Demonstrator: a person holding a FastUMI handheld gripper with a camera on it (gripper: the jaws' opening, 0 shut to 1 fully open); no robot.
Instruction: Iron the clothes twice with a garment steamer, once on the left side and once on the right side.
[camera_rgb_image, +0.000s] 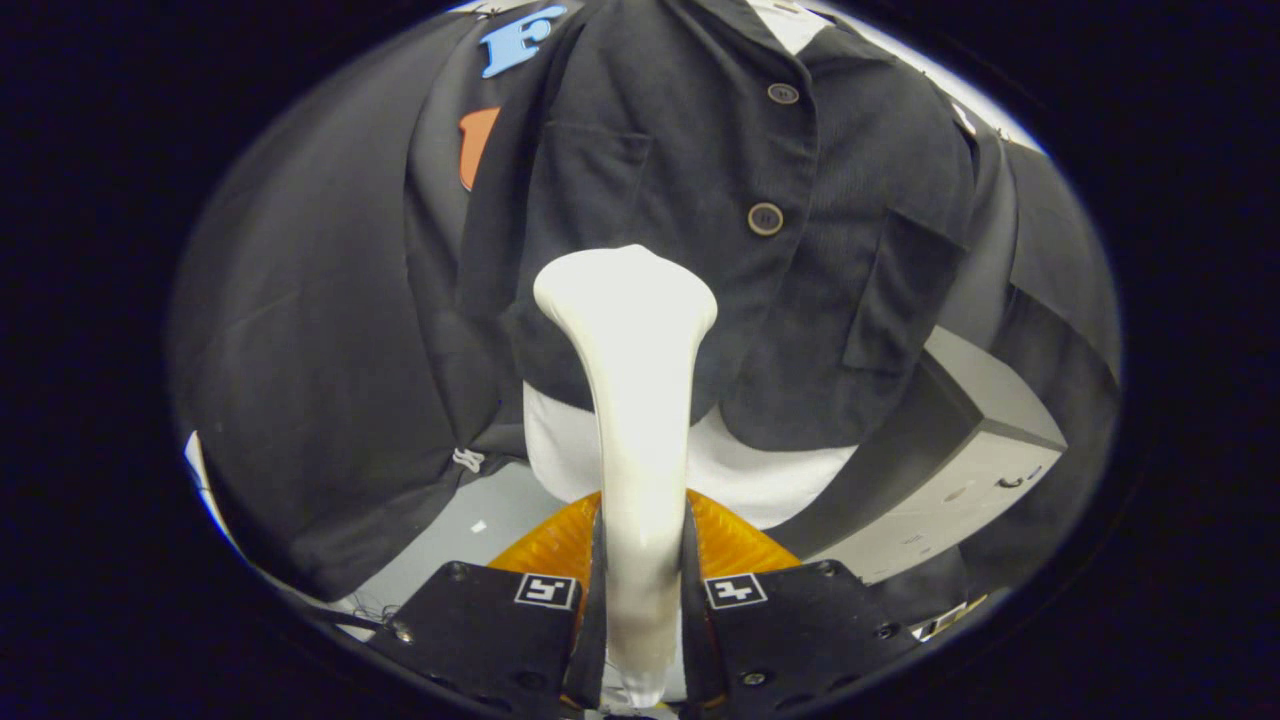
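Where corduroy shirt (800, 250) hangs: glossy white flared steamer (630, 330), clamped in hand-held gripper (640, 590).

We see a grey surface (450, 520) below the gripper (642, 560), a small white scrap (478, 526) on it

The handheld two-finger gripper (642, 600) shows as two flat matte-black plastic plates, angular in outline, one on each side. Small dark round screws (457, 571) sit at the plates' corners and along their outer rims. Each plate carries a small square white marker (546, 590) printed with a black block pattern, set near its inner top corner. The thin black fingers (594, 590) run forward as narrow upright blades along the plates' inner sides.
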